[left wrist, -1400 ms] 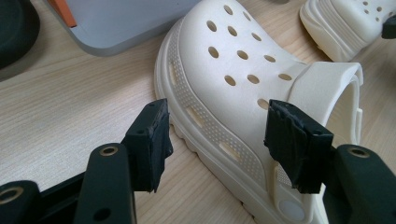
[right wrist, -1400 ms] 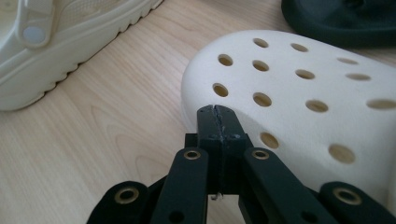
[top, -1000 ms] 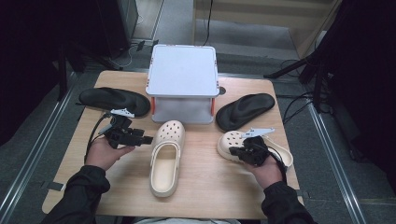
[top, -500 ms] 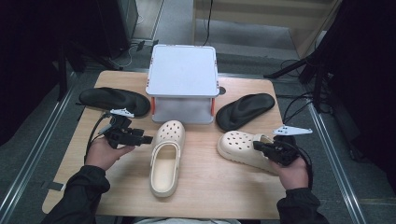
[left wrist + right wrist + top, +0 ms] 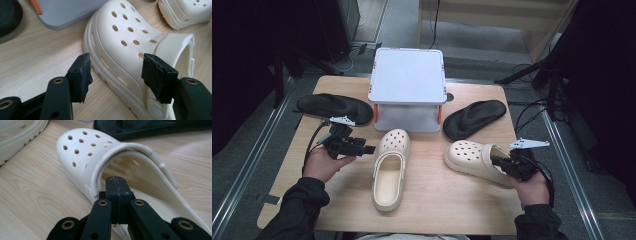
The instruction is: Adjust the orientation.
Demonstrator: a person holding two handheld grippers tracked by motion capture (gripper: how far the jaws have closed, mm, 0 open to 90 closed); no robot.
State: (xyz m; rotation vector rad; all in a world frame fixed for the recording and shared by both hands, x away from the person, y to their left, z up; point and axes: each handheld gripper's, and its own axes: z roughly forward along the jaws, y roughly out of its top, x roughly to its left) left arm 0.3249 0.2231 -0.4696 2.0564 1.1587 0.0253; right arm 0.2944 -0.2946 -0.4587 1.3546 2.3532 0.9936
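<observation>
- Bare table [image 5: 432, 197] lies open between the two cream clogs [image 5: 390, 167] [image 5: 476, 159].
- The grey box [image 5: 407, 89] and two black sandals [image 5: 333, 107] [image 5: 473, 118] block the far side.

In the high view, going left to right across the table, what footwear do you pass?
Black sandal at the left → cream clog in the middle → black sandal at the right, with the cream clog on its side just in front of it.
</observation>
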